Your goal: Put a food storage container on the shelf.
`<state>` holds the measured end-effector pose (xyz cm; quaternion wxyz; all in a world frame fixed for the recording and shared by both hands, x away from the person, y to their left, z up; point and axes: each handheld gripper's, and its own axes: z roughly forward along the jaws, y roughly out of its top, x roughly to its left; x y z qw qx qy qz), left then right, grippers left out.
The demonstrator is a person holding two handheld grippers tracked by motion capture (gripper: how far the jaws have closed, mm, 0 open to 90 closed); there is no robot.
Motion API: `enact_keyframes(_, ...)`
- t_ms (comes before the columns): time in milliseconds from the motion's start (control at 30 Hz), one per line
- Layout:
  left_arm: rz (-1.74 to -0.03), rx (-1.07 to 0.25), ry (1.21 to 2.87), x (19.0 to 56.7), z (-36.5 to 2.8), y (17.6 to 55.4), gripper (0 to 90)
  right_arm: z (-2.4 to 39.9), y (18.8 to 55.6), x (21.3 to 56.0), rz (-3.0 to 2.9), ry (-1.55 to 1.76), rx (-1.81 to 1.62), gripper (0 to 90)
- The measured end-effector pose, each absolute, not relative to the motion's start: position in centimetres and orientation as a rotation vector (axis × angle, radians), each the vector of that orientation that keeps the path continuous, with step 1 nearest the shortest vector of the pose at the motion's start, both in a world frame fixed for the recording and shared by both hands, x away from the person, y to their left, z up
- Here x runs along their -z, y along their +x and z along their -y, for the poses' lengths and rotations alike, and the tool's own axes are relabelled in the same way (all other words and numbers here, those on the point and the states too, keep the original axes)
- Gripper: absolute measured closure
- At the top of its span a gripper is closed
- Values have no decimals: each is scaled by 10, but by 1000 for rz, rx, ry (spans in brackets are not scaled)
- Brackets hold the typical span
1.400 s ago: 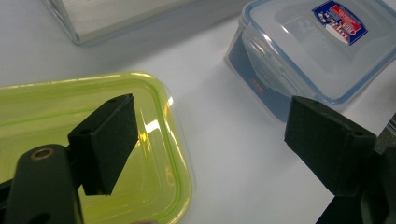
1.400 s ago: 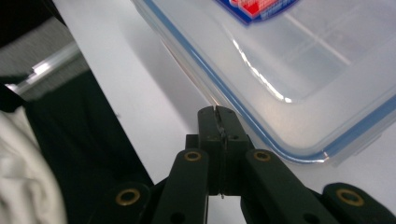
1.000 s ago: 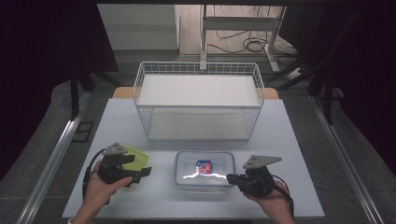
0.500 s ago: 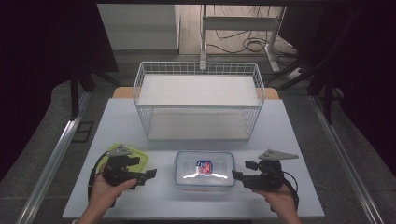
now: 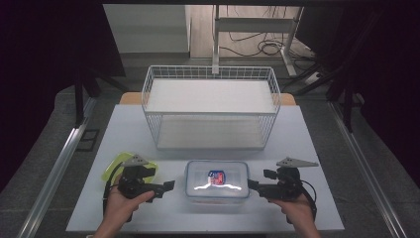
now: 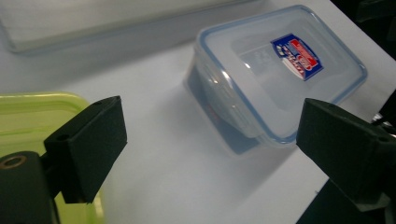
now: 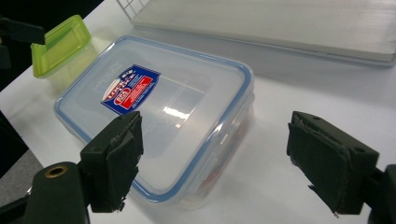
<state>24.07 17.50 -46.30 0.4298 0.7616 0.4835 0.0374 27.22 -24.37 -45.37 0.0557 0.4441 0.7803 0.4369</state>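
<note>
Clear lidded container (image 5: 216, 182) sits at the near middle of the table (image 5: 317, 148), lid on, red-blue label up, squarely between my two grippers — so I read this as lining up a two-sided approach. Going left to right: the green container (image 5: 115, 167) lies at the near left, just behind my left gripper (image 5: 170, 185), partly hidden by it in the high view; it looks parked out of the way. The left gripper points right at the clear box's left end, jaws spread with nothing between them, tips just short of the wall and not touching. In the left gripper view the box's corner lies ahead between the jaws. Behind the box stands the white wire basket (image 5: 211, 74), apart from it and with nothing in it — likely where things go. My right gripper (image 5: 251, 184) mirrors the left, aimed at the right end of the box; its jaws have just been opening and stand wide, nothing pinched. In the right gripper view the box's near corner sits by the left jaw, no contact that I can see.
</note>
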Motion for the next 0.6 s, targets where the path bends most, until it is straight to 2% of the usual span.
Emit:
enact_keyframes(167,-1177,-26,1921,466,-150,243,83,243,273,454,-2379,1343,-1335,187)
enact_keyframes(600,-1201,131,1920,480,-118,266,77,241,277,457,-2390,1344,-1323,187)
